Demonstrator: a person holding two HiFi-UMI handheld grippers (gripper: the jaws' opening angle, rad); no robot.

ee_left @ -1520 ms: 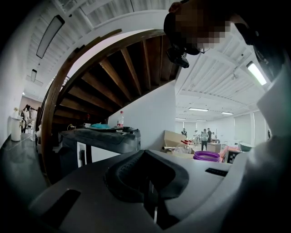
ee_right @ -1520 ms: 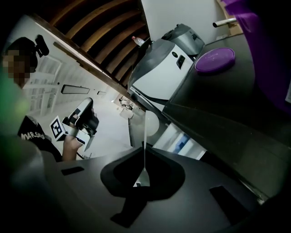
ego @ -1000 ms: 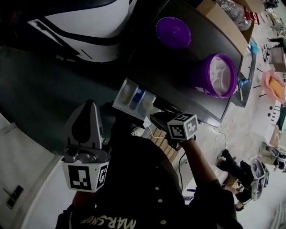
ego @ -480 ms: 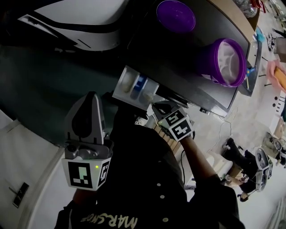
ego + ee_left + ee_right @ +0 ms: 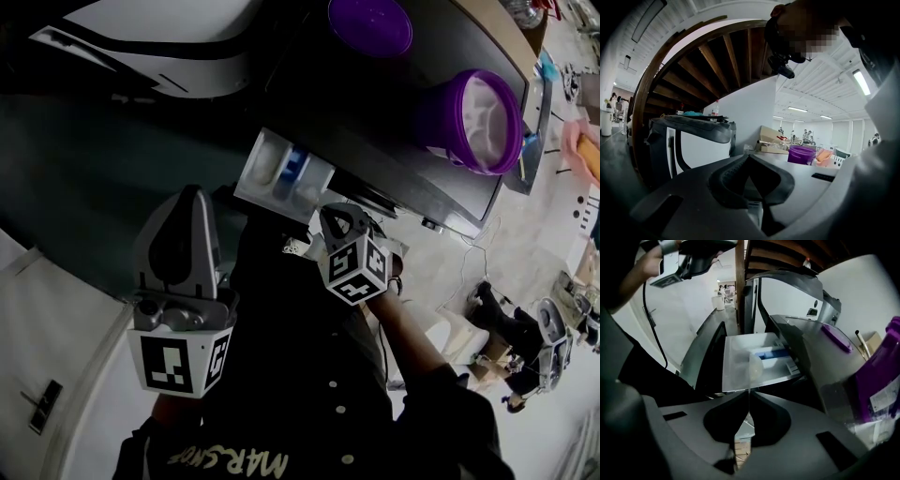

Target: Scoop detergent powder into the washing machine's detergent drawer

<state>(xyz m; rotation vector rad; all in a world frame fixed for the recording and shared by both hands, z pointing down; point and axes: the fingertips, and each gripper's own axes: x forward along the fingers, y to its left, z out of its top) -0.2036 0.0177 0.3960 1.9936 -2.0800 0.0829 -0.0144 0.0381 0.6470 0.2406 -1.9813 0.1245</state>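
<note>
Pinching the thin handle of a translucent, rounded plastic scoop (image 5: pixel 755 365), the right claw (image 5: pixel 749 393) is pressed together, with the scoop bowl just at the front of the detergent drawer (image 5: pixel 736 363). The drawer is a white rectangular plastic tray, standing open, with a blue insert (image 5: pixel 769 354) inside. Beyond the drawer, on the smooth dark top of the washing machine (image 5: pixel 375 112), stands a round purple tub (image 5: pixel 436 122) holding white detergent powder (image 5: pixel 483 112). A flat purple lid (image 5: pixel 369 25) lies near it. The left claw (image 5: pixel 749 158) is pressed together on nothing, well apart from the drawer.

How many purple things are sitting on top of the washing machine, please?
2: a lid lying flat, and an open tub with white contents, standing apart from it, to its right in the head view. None seems hidden.
</note>
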